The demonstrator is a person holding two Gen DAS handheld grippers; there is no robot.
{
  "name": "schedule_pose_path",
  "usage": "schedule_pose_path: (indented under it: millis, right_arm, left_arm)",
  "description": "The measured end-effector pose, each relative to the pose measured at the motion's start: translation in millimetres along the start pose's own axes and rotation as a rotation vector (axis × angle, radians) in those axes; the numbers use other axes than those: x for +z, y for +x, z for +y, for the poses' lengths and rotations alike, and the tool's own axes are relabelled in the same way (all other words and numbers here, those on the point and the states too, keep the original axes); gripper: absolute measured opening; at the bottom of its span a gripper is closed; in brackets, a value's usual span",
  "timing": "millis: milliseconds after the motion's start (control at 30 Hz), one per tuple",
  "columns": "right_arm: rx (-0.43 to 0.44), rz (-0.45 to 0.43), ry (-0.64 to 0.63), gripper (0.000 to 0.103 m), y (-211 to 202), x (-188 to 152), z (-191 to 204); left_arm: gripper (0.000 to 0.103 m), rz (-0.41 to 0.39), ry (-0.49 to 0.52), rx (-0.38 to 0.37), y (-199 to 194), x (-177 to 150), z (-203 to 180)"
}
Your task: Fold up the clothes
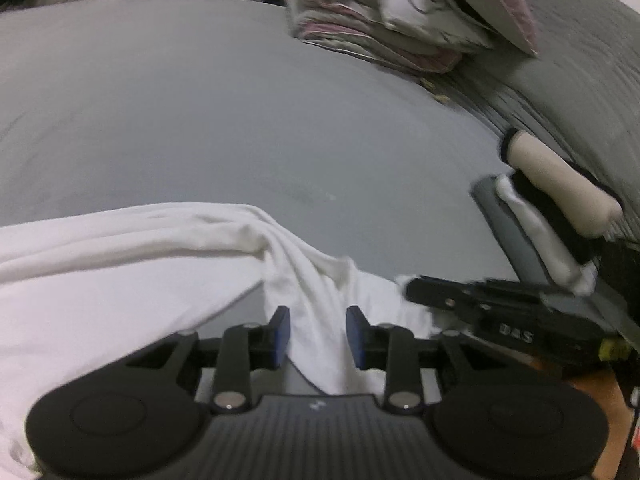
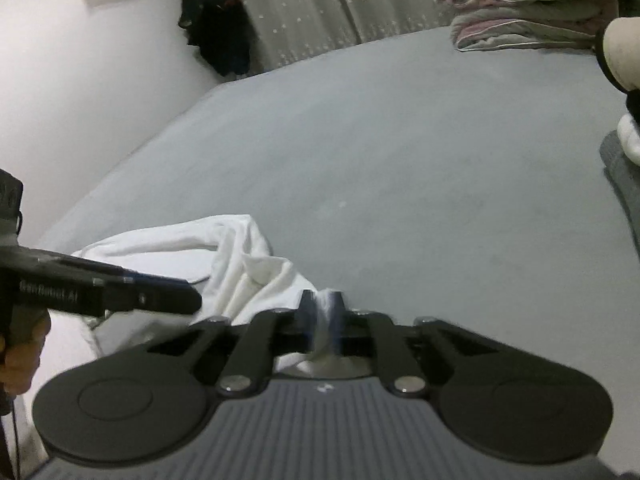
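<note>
White cloth, a rumpled garment (image 1: 100, 272), lies on the near part of a grey bed (image 1: 240, 120), and both claws are at it. In the left wrist view the left claw (image 1: 318, 336) is released: its blue pads (image 1: 282, 334) stand apart with a twisted fold of the garment running between them, touching neither clearly. Most of the cloth spreads to the left of this claw, bunched into ridges. Just to its right, the right claw (image 1: 416, 290) reaches in at the cloth's edge.

In the right wrist view the right claw (image 2: 322, 316) is clenched on a thin pinch of the white garment (image 2: 224, 256), which rises between its close-set fingers. The rest of the cloth lies ahead and to the left of it.

Farther off, right of both claws, a roll of beige, black and white items (image 1: 560, 200) rests at the bed's edge. Beyond, at the far right, sits a stack of folded bedding (image 2: 528, 20), and a dark garment (image 2: 216, 20) hangs against a dotted curtain (image 2: 312, 8).
</note>
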State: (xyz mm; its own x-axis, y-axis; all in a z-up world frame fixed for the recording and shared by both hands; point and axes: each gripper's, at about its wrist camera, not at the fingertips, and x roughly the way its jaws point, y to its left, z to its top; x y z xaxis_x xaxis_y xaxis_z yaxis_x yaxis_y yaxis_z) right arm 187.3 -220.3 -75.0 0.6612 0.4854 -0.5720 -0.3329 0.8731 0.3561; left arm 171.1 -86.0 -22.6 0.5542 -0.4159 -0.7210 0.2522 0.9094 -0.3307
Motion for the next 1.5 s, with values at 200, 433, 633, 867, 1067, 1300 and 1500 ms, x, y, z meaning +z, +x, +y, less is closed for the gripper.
schedule_pose_path:
  millis: [200,433,633,867,1067,1300,1500]
  right_arm:
    - [-0.129,-0.14,0.022,0.006,-33,5,-12]
    - [-0.186,-0.1,-0.076,0.006,-49,-1,-5]
    - [-0.235,-0.02,-0.269,0.006,-52,-13,17]
    - [-0.145,0.11,-0.426,0.006,-47,-38,26]
    - [-0.064,0.083,-0.428,0.016,-53,-41,23]
    - [-0.07,-0.028,-0.194,0.04,-54,-22,-9]
    - [-0.187,0.086,-0.225,0.033,-18,-26,-6]
  left_arm:
    - [0.031,-0.042,0.028,0.039,-3,20,7]
    - [0.045,-0.018,0.177,0.012,7,34,-9]
    - [0.048,0.035,0.316,-0.045,31,40,-31]
    - [0.046,0.153,0.395,-0.051,57,40,-39]
    - [0.017,0.167,0.429,-0.03,57,33,-41]
    - [0.01,0.147,0.422,-0.016,52,32,-46]
    - [0.006,0.112,0.43,-0.009,55,31,-47]
